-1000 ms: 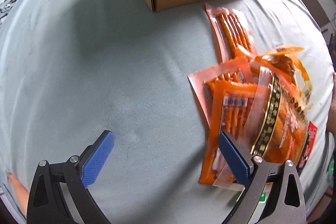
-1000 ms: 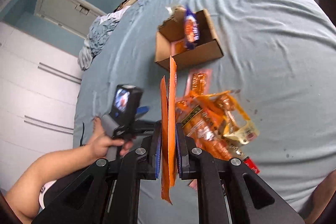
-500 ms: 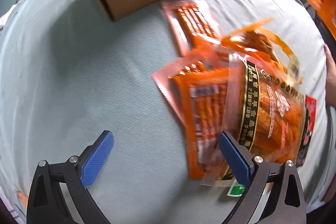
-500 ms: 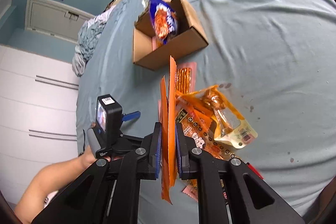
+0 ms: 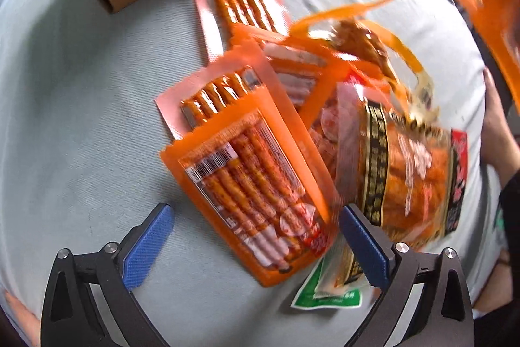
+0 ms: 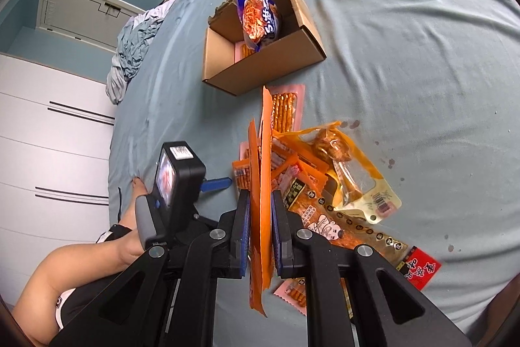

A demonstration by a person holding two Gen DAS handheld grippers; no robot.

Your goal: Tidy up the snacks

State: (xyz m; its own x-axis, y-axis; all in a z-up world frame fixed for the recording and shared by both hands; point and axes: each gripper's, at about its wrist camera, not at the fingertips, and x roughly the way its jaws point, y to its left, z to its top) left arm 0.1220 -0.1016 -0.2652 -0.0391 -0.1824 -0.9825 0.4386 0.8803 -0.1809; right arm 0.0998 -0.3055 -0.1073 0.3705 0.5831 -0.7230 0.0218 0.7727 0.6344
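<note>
Between the right gripper's [image 6: 260, 217] blue pads an orange snack packet [image 6: 264, 171] sits clamped edge-on above the pile; the left gripper [image 5: 256, 230] hangs with jaws wide apart, empty, over a flat orange stick pack [image 5: 256, 184]. These film packs look light, limp and slippery (best pinched at a sealed border). Beyond lies the cardboard box [image 6: 260, 64], holding a blue bag [image 6: 260, 15], on a soft blue-grey bedsheet [image 6: 406, 54]; white drawers [image 6: 48, 135] stand alongside.

One cardboard box [image 6: 260, 54] sits on the bed, with one blue snack bag [image 6: 260, 12] standing in it. Just beside the box lies one heap of orange snack packets [image 5: 292, 135]; their exact number cannot be told. Two grippers show.
</note>
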